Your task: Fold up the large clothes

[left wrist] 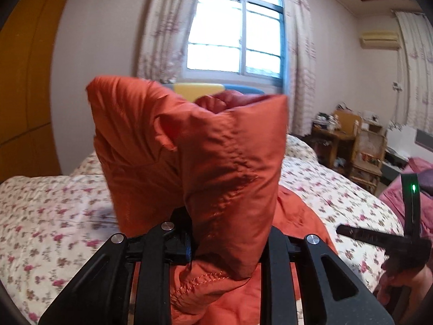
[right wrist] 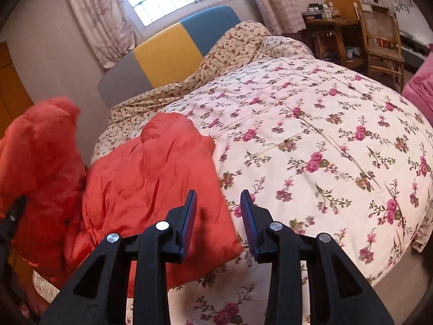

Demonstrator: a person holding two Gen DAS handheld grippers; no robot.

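L tool [left wrist: 227, 233] clamped, raised; R tool [right wrist: 218, 216] agape, empty.

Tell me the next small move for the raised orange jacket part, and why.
Probably carry the left gripper, shut on a raised part of the orange jacket, across and lay it over the part lying on the floral bedspread. The right gripper is open and empty above the jacket's edge, free to steady it.

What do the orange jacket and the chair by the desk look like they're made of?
The jacket looks like thin, slightly shiny synthetic fabric, perhaps nylon, with padding: it puffs, crinkles finely and shows stitched seams. The left gripper pinches it. The chair looks like rattan or cane: light brown poles with a woven back. The right gripper is open and empty.
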